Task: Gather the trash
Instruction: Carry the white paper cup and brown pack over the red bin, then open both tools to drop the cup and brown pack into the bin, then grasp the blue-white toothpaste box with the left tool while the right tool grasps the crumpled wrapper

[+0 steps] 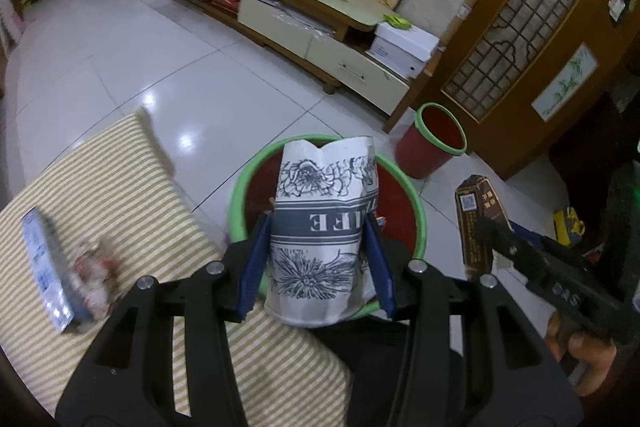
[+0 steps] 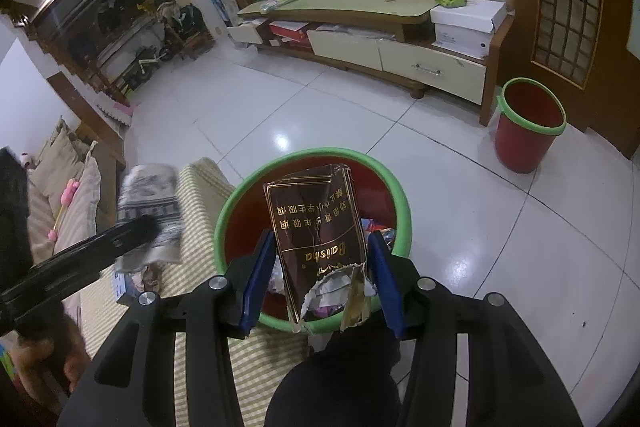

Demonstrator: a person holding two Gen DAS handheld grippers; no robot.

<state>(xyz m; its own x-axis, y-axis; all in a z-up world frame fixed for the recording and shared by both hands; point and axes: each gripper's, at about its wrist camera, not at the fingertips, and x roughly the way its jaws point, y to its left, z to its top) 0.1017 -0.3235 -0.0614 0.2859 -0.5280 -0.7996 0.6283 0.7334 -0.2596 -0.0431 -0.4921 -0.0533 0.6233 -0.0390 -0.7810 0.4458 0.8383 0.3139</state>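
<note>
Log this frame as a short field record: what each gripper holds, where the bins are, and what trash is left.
left gripper: shut on crushed paper cup, held over the near bin
right gripper: shut on torn brown cigarette pack, held over the near bin
near bin: red, green rim, beside striped cushion, trash already inside
second bin: red, green rim, on the floor by the wooden door
left on cushion: blue-white box, blurred wrapper
</note>
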